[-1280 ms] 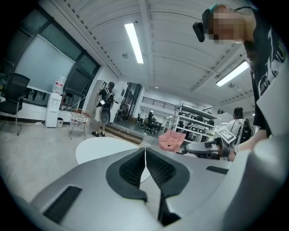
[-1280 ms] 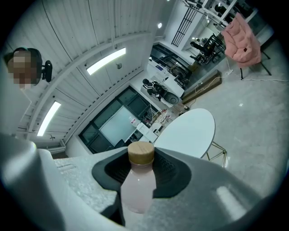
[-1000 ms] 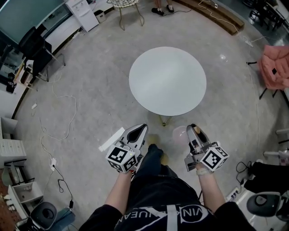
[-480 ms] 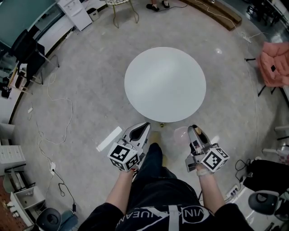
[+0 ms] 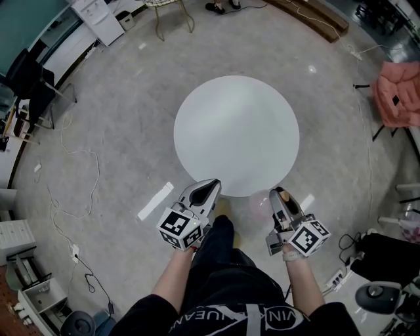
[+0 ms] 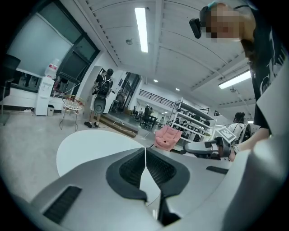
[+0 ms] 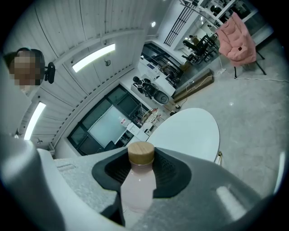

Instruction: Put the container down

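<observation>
The container is a pale pink bottle (image 7: 137, 187) with a round wooden cap (image 7: 141, 153). My right gripper (image 7: 141, 168) is shut on its neck and shoulder, holding it upright. In the head view the bottle (image 5: 259, 204) hangs just off the near edge of the round white table (image 5: 236, 134), left of the right gripper (image 5: 279, 193). My left gripper (image 5: 211, 186) is at the table's near edge too, shut with nothing in it; in its own view the pads (image 6: 135, 167) meet in front of the tabletop (image 6: 90, 146).
A pink chair (image 5: 397, 98) stands at the far right and a wire chair (image 5: 167, 10) beyond the table. Cables (image 5: 72, 157) trail over the grey floor at the left, and a white strip (image 5: 155, 201) lies near my left gripper. A power strip (image 5: 336, 281) is at the lower right.
The table has drawn closer in the head view; both grippers now reach its near edge. The bottle stays held in the right gripper, and the left stays shut.
</observation>
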A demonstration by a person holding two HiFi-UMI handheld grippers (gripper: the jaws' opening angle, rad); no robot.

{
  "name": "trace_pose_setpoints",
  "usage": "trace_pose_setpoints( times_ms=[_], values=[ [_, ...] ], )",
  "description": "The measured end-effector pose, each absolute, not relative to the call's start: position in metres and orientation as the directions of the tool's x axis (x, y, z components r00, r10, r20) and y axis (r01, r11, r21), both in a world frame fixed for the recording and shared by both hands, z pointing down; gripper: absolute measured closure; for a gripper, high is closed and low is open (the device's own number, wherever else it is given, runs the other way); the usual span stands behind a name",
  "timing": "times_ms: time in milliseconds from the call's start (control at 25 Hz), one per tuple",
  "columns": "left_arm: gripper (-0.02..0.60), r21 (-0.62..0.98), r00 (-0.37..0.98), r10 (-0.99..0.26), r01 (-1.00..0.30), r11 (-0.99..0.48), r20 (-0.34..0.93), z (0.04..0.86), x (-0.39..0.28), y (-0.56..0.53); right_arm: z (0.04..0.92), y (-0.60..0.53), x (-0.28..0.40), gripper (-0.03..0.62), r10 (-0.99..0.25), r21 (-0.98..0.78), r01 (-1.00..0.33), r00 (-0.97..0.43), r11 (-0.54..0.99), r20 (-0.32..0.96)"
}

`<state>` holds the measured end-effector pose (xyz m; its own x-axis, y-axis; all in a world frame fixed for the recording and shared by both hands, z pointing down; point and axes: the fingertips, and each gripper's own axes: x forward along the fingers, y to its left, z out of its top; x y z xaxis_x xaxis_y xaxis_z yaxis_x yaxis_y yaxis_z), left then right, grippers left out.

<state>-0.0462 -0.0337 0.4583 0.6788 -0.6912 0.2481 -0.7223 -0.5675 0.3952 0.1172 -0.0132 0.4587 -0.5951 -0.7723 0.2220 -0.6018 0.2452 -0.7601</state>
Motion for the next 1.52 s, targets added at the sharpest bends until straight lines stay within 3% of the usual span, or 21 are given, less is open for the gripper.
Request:
trace_pose_setpoints(
  times_ms=[720, 1040, 1520],
  values=[
    [0.568, 0.441, 0.753, -0.597, -0.651, -0.618, 0.277, 0.503, -0.04, -0.111, 0.502, -0.096, 0.091, 0.465, -0.747, -0.673, -0.692, -0.586, 0.261, 0.313],
    [0.566, 0.437, 0.752, -0.607, -0.65, -0.621, 0.257, 0.504, -0.051, -0.145, 0.509, -0.135, 0.061, 0.465, -0.72, -0.548, -0.741, -0.614, 0.387, 0.322],
    [0.566, 0.426, 0.736, -0.588, -0.676, -0.602, 0.336, 0.532, -0.045, -0.148, 0.529, -0.156, 0.034, 0.465, -0.615, -0.273, -0.731, -0.677, 0.625, 0.404]
  ],
)
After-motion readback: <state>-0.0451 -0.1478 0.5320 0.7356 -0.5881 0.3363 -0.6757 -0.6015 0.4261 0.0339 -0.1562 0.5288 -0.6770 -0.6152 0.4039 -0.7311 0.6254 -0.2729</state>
